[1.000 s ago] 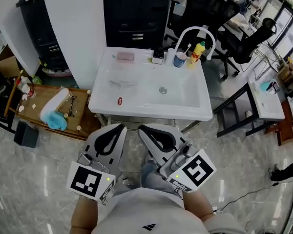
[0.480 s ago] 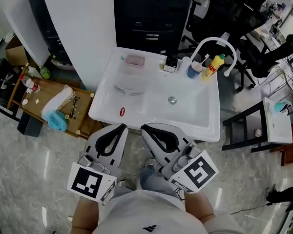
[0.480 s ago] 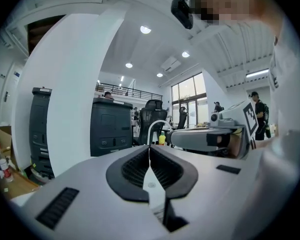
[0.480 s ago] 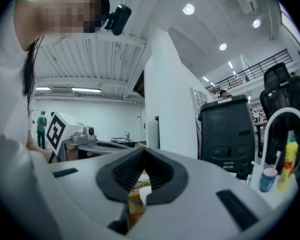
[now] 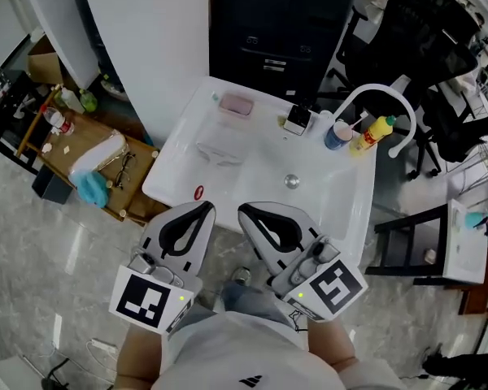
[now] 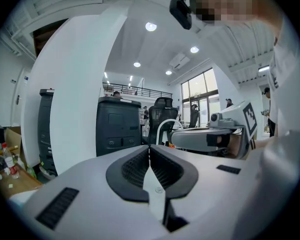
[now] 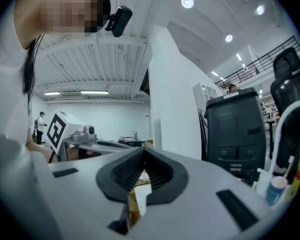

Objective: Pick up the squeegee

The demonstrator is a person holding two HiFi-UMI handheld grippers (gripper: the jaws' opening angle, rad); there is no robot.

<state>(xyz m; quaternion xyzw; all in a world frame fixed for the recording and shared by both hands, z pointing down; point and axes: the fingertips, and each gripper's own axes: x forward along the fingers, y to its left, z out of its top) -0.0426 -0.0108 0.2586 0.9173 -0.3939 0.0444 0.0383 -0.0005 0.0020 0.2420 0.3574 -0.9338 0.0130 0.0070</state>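
- Sink – white, one wide basin, seen from above.
- Squeegee – a pale, see-through shape lying flat in the left part of the basin. It is well apart from both tools, and its details are faint.
- Left tool – jaws pressed together with nothing between them, held level at the sink's near rim.
- Right tool – jaws pressed together and empty, just beside the left tool at the same rim.
- Faucet – a white arch at the sink's far right corner.
- Yellow bottle and blue cup – standing side by side under the faucet's arch.
- Pink block – on the far rim, towards the left.
- Small red item – on the near left rim, close to the left tool's tip.
- Low wooden desk – left of the sink, carrying a blue cloth and a pair of glasses.
- Black cabinet – behind the sink.
- Black office chairs – to the right of the cabinet.
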